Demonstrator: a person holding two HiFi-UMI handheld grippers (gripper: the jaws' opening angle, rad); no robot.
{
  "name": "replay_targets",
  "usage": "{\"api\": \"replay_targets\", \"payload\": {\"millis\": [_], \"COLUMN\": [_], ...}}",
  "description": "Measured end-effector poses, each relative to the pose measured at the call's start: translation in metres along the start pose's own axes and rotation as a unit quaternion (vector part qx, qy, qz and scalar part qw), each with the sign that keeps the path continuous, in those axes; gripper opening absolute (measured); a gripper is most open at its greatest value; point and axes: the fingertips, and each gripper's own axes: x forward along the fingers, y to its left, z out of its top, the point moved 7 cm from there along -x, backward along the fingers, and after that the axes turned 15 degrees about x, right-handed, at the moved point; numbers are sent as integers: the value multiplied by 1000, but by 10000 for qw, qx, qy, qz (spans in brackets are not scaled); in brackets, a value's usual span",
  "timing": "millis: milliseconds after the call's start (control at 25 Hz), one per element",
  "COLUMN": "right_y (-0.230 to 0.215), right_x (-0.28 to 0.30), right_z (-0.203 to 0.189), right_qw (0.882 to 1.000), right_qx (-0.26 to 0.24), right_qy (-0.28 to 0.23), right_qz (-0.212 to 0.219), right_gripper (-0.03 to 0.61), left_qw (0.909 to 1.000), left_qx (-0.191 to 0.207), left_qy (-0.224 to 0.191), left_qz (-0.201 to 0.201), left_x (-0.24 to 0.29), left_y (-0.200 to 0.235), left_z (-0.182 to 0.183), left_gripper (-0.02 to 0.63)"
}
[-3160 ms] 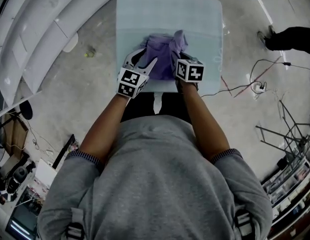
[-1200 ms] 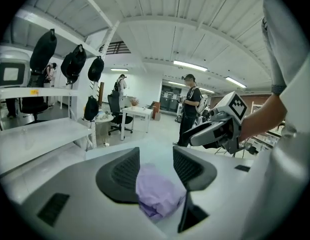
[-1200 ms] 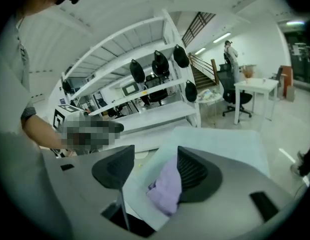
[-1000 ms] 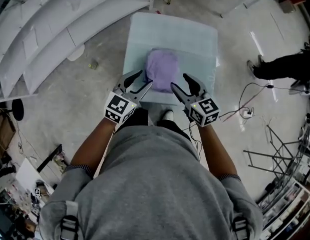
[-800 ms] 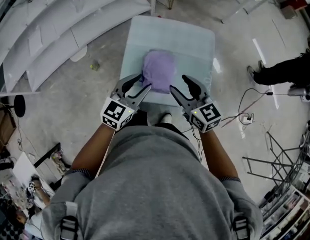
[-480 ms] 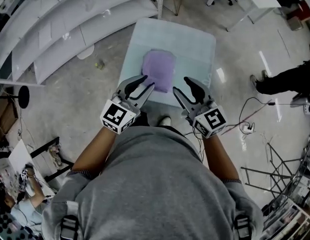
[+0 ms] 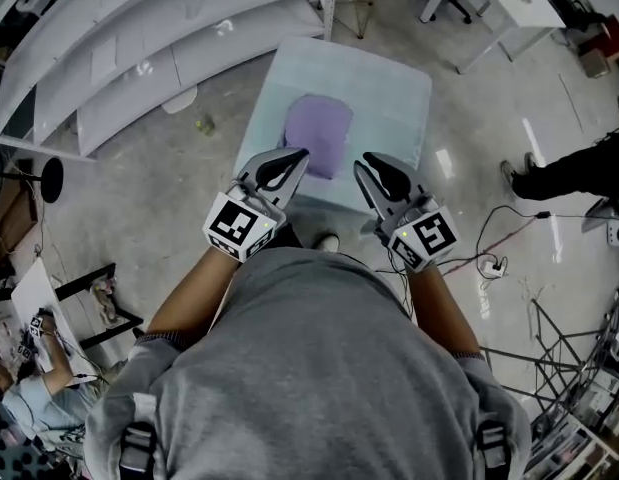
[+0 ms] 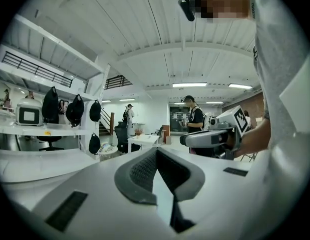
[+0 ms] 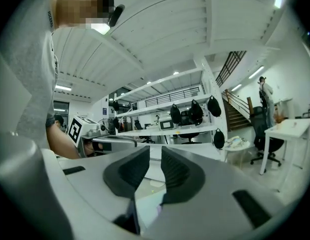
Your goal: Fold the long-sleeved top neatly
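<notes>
Straight ahead at twelve o'clock from the person, on the pale counter (image 7: 394, 88), lies the long-sleeved top (image 7: 319, 133). It is folded into a compact purple rectangle whose long axis runs from twelve to six, tipped slightly toward one. Both claws hang on its near side, off the cloth.

The left claw (image 7: 297, 158) has just been closing and is now closed tip to tip on nothing. The top lies at about one o'clock from it, with the tips close by the near left corner in the head view. The right claw (image 7: 367, 164) has also just been closing and shows a thin slit between its pads, with nothing in it. The top lies at about eleven o'clock from it, a little farther off.

Both gripper views look out level across the room, so the claws seem raised above the counter. The fold looks finished, and any last tidying would suit the nearer left claw.
</notes>
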Motion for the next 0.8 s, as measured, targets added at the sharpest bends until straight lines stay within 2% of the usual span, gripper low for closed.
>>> {"api": "replay_targets", "payload": {"millis": [160, 480, 800], "right_y": [2, 6, 11], "right_x": [3, 4, 7], "right_z": [3, 7, 5], "right_qw": [9994, 9993, 9989], "right_qx": [-303, -326, -429], "right_qy": [-112, -134, -99], "right_qz": [-86, 158, 132], "right_gripper": [8, 8, 8], "left_qw": [9999, 9996, 9995], "left_qx": [54, -39, 28], "left_qy": [1, 15, 30], "left_qz": [89, 277, 324], "left_x": [-6, -12, -16], "left_y": [-1, -10, -5], "left_z": [3, 0, -2], "left_gripper": [15, 15, 15]}}
